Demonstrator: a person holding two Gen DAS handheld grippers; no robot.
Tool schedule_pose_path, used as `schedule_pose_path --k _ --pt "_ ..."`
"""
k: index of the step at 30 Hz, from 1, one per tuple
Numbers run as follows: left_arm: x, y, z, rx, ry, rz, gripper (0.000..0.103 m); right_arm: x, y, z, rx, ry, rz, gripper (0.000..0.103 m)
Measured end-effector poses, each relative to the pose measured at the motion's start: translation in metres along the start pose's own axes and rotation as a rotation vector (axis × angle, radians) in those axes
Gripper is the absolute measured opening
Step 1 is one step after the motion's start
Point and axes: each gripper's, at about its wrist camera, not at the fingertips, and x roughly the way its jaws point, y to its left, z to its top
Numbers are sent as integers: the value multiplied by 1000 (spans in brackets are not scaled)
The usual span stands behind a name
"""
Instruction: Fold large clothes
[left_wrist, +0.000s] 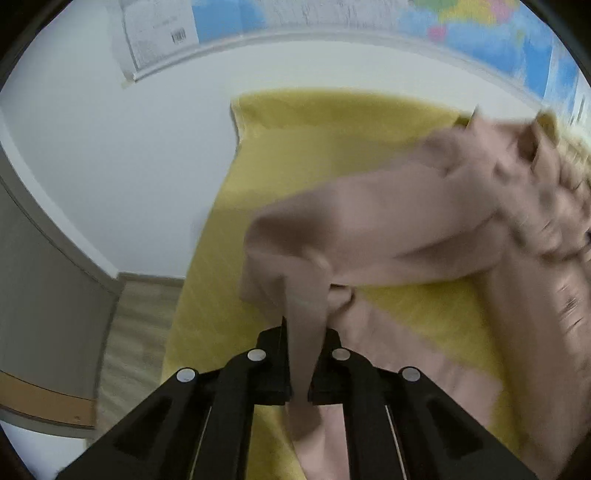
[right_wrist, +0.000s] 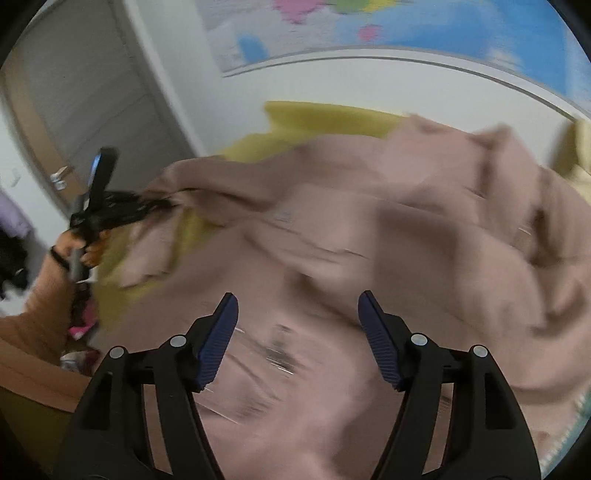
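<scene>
A large dusty-pink garment lies rumpled across a yellow cover, which spreads over what looks like a bed or a table, though the blur makes it hard to say which. In the left wrist view the left gripper has its jaws closed tight on a narrow fold of the pink cloth, which runs up from between the black fingers to a raised, tented part of the garment above the yellow cover. From there the cloth stretches away to the right, where it bunches into heavy creases near the edge of the view. Another flat part of the garment lies on the cover just to the right of the gripper. In the right wrist view the right gripper hangs over the middle of the garment with its jaws standing wide apart; its blue ribbed pads face each other with nothing pinched between them, and the pink cloth lies below. At the left of that view the left gripper shows, held by a hand with an orange sleeve, gripping a corner of the garment that is lifted off the yellow cover. On the white wall behind hangs a coloured map, and a grey door stands to the left.
</scene>
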Motion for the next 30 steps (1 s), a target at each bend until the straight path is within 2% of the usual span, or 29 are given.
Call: schedule_pose_path --k 1,5,6,7,8,11,13,14,15,16,17,19,22,23,24,25,26,27,29,30 --pt "-11 0 2 4 -25 -40 4 5 13 5 -34 -4 33 68" --pt "-47 -15 11 61 -69 -98 4 42 80 20 -201 23 179 72" --pt "-53 -20 13 69 -71 -120 4 56 99 23 -238 34 212 75" --pt "-60 -25 15 83 -70 -145 4 68 116 24 -268 38 242 83" --pt "-65 -30 17 101 -74 -165 5 78 126 25 -286 42 260 84" --pt "-78 -46 20 138 -82 -206 5 113 147 27 -285 62 259 84" --pt "-84 -58 19 160 -85 -229 5 137 144 33 -215 68 266 83" --pt "-87 -64 20 170 -86 -242 5 145 142 36 -184 75 271 79" --pt "-89 -70 22 177 -89 -255 5 155 138 40 -143 96 290 57" --pt "-92 -77 24 189 -89 -277 5 162 133 42 -100 123 359 16" --pt "-95 -84 26 204 -88 -292 5 162 129 43 -69 141 422 2" --pt "-104 -95 33 226 -99 -319 5 144 124 42 -71 112 467 3" --pt "-125 -108 49 250 -134 -416 9 78 105 43 -48 17 603 3" --pt "-136 -113 57 267 -163 -461 16 55 96 43 -32 -24 629 3" --pt "-150 -123 66 288 -214 -521 38 21 77 42 0 -89 654 3" --pt "-157 -129 71 300 -241 -560 54 -1 63 40 28 -133 658 3" --pt "-167 -139 77 323 -274 -617 83 -24 43 35 71 -179 642 3" --pt "-174 -148 81 345 -312 -666 89 -41 25 29 116 -205 617 3" --pt "-175 -163 85 369 -361 -697 89 -65 -18 13 234 -243 516 3" --pt "-171 -168 86 367 -358 -703 89 -70 -41 0 314 -231 481 3"
